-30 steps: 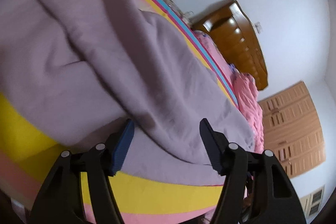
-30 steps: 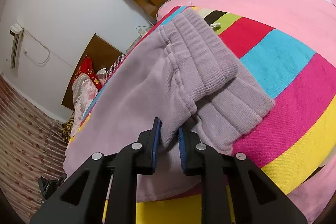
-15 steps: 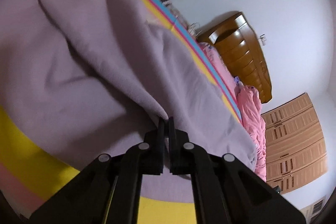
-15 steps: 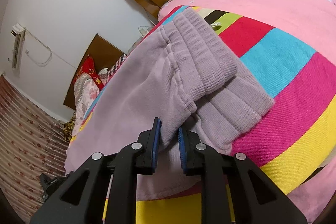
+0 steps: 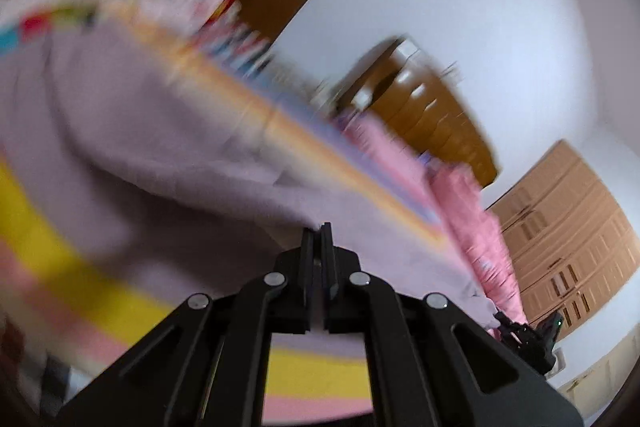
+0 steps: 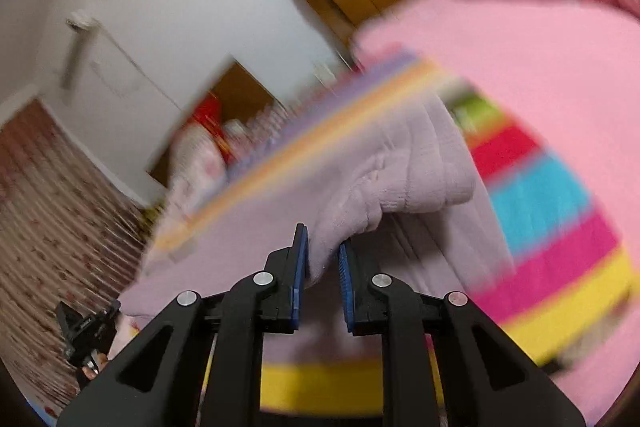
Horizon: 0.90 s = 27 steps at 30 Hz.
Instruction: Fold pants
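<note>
Pants (image 6: 400,163) on striped bed cover (image 6: 560,211), edges pulled up. Left gripper (image 5: 321,235) fingers pinched tight on leg fabric; right gripper (image 6: 323,251) fingers clamped on bunched waistband end. Both views blurred.

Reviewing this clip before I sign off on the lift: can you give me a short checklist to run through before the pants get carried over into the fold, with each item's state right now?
1. Left gripper shut on the pants: ok, jaws closed with fabric pinched at the tips.
2. Right gripper shut on the pants: ok, a thick fold sits between the blue pads.
3. Fabric coming up off the striped bedspread: ok, it tents up toward both grippers.
4. Ribbed end lying flat: not ok, it is bunched and doubled over.
5. Both grips on matching edges: cannot tell, the frames are motion-blurred.
6. Landing area on the bed free: cannot tell.
</note>
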Available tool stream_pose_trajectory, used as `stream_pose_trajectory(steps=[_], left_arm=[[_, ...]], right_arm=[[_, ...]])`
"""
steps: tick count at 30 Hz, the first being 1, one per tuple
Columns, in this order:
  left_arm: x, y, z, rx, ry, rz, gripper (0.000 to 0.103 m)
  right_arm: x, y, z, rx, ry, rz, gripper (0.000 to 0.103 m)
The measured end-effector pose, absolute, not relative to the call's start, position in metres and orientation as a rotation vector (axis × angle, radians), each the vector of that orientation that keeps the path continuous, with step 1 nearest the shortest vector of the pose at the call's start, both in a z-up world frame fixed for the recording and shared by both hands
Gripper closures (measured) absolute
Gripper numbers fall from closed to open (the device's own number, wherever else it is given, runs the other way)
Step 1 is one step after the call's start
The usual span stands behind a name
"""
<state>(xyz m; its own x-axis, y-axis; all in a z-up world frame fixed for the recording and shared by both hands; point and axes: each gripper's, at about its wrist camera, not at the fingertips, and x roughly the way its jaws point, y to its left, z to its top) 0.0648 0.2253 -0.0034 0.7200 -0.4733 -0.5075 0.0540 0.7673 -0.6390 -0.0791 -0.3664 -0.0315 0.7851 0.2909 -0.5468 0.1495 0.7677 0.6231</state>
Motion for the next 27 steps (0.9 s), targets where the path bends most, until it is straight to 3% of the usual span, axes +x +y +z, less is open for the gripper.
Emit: stream_pose_trajectory(steps=[3, 10, 16, 23, 27], left_arm=[[0.075, 0.223, -0.046, -0.657, 0.824, -0.286, 0.101], [0.053, 0.217, -0.001, -0.59, 0.711, -0.325, 0.101], [0.063, 0.225, -0.057, -0.642, 0.856, -0.268, 0.101], [0.062, 0.223, -0.053, -0.608, 0.838, -0.287, 0.099], [0.065, 0.223, -0.057, -0.642, 0.846, -0.32, 0.077]], right_arm=[[-0.083, -0.372, -0.072, 0.783, 0.728, 0.046, 0.089], [-0.094, -0.371, -0.04, 0.757, 0.639, 0.077, 0.089], [-0.101, -0.38, -0.078, 0.821, 0.703, 0.033, 0.094], [-0.096, -0.373, -0.066, 0.743, 0.713, 0.0, 0.089], [-0.094, -0.371, -0.066, 0.746, 0.707, 0.013, 0.08]])
